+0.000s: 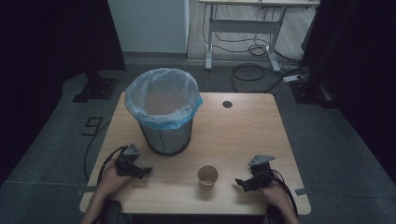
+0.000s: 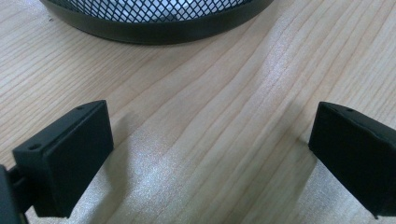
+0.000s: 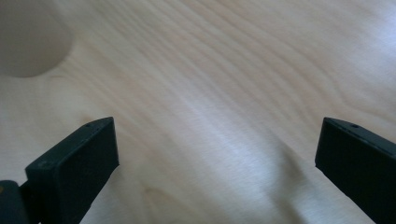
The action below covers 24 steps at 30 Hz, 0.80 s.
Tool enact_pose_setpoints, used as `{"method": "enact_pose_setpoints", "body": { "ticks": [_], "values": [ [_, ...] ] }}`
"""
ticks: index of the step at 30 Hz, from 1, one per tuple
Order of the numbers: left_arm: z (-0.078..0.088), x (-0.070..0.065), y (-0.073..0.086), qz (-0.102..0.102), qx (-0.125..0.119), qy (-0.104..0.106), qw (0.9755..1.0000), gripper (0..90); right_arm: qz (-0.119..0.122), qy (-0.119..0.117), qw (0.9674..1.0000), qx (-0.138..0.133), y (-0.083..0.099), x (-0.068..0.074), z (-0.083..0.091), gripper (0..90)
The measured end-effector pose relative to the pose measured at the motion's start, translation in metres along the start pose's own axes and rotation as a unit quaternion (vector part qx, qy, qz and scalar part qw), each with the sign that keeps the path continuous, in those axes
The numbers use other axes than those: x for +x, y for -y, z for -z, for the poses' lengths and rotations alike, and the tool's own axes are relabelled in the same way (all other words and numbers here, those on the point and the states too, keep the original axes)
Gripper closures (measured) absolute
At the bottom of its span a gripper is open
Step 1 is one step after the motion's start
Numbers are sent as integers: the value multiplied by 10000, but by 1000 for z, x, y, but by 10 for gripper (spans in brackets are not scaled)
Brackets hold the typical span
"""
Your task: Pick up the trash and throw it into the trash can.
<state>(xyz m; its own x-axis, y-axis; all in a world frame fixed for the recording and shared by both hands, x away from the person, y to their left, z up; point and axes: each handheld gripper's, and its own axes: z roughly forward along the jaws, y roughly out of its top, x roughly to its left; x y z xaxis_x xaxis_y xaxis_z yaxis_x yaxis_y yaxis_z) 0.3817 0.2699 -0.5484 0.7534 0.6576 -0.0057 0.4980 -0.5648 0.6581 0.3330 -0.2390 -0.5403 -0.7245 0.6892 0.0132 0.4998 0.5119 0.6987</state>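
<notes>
A brown paper cup (image 1: pixel 207 176) stands upright near the table's front edge, between the two hands. Behind it to the left stands a black mesh waste bin (image 1: pixel 164 112) lined with a clear and blue bag. My left gripper (image 1: pixel 140 171) rests on the table just in front of the bin, open, with bare wood between its jaws (image 2: pixel 210 154); the bin's base (image 2: pixel 159 23) shows ahead of it. To the right of the cup my right gripper (image 1: pixel 244 183) lies open with nothing in it (image 3: pixel 217 158); the blurred cup (image 3: pixel 30 39) sits at that view's upper left.
The wooden table (image 1: pixel 243 135) has a round cable hole (image 1: pixel 227 104) near its back edge. Beyond the table, cables (image 1: pixel 261 70) lie on the floor beside a white desk frame (image 1: pixel 243 28). Dark curtains hang at both sides.
</notes>
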Motion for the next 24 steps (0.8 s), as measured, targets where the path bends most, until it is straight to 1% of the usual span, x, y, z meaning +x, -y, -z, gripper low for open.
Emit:
{"method": "enact_pose_setpoints", "body": {
  "ticks": [2,4,5,6,7,8,10,11,12,13,14,16,17,18,20,21,22,24],
  "values": [
    [0,0,0,0,1,-1,10000,0,-3,-10,10000,-18,0,3,1,0],
    [0,0,0,0,2,-2,10000,0,14,-119,9999,-46,-1,10,5,0],
    [0,0,0,0,2,-2,10000,0,14,-119,9999,-46,-1,10,5,0],
    [0,0,0,2,0,-3,10000,0,65,-177,9998,-70,-2,15,8,0],
    [0,0,0,2,0,-3,10000,0,65,-177,9998,-70,-2,15,8,0],
    [0,0,0,1,1,-2,10000,0,69,-220,9997,-112,-3,20,10,0],
    [0,0,0,1,1,-1,10000,0,82,-274,9995,-145,-5,24,12,0],
    [0,0,0,1,1,-1,10000,0,82,-274,9995,-145,-5,24,12,0],
    [0,0,0,2,1,-1,10000,0,145,-299,9993,-180,-7,30,11,0],
    [0,0,0,2,1,-1,10000,0,145,-299,9993,-180,-7,30,11,0],
    [0,0,0,0,1,-1,10000,0,185,-368,9989,-214,-8,35,10,0],
    [0,0,0,1,1,-2,10000,0,238,-439,9985,-216,-9,39,7,0],
    [0,0,0,1,1,-2,10000,0,238,-439,9985,-216,-9,39,7,0],
    [0,0,0,0,1,-1,10000,0,310,-469,9982,-184,-11,44,3,0],
    [0,0,0,0,3,-1,10000,0,386,-488,9979,-166,-12,49,-1,0],
    [0,0,0,0,3,-1,10000,0,386,-488,9979,-166,-12,49,-1,0],
    [0,0,0,1,1,-2,10000,0,498,-504,9973,-168,-13,54,-4,0],
    [0,0,0,1,1,-2,10000,0,537,-517,9971,-181,-14,56,-5,0]
  ]
}}
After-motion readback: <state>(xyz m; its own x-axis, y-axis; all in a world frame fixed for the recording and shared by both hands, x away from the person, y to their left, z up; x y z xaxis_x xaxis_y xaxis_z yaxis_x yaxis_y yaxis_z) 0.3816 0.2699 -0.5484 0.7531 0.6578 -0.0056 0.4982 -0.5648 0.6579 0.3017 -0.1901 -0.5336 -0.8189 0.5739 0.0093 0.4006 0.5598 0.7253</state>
